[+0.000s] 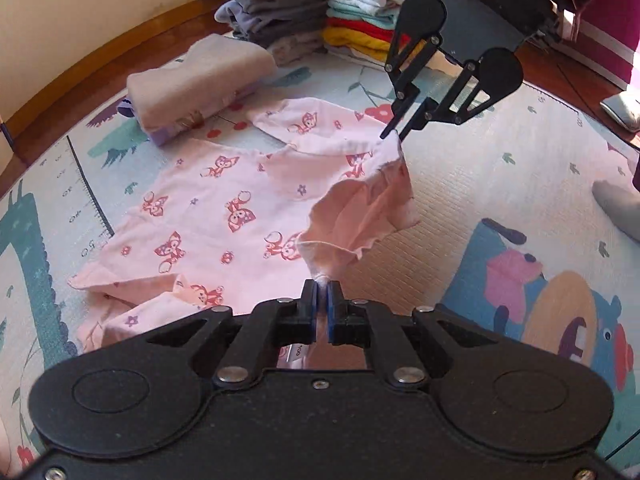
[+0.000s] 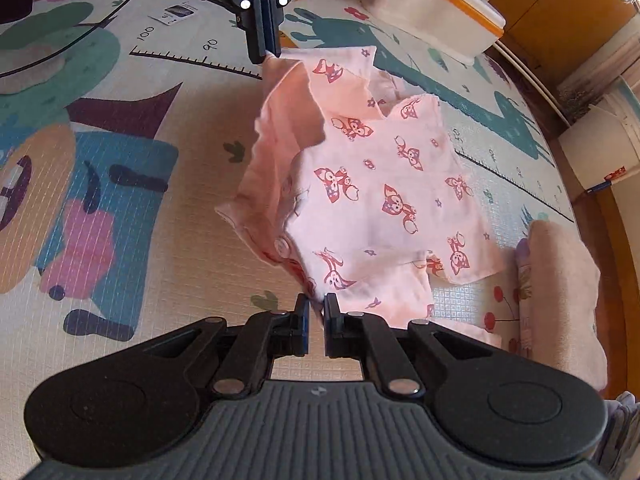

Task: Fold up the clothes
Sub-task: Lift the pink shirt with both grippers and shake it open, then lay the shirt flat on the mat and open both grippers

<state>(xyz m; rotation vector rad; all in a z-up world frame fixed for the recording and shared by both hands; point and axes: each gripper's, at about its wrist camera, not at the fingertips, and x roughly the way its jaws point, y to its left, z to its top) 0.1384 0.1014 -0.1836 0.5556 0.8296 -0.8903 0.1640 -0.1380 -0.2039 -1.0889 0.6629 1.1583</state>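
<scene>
Both grippers, left gripper [image 1: 322, 286] and right gripper [image 2: 316, 304], are closed on one edge of the pink shirt [image 1: 224, 208], lifting it over the play mat [image 1: 460, 200]. Judged mid-fold: the rest lies flat on the mat, while folded stacks [image 1: 280, 12] stand behind.

A cartoon-printed play mat [image 1: 460, 200] covers the wooden floor [image 1: 120, 44], with a white orange-trimmed tub [image 2: 432, 8] at its edge.
</scene>
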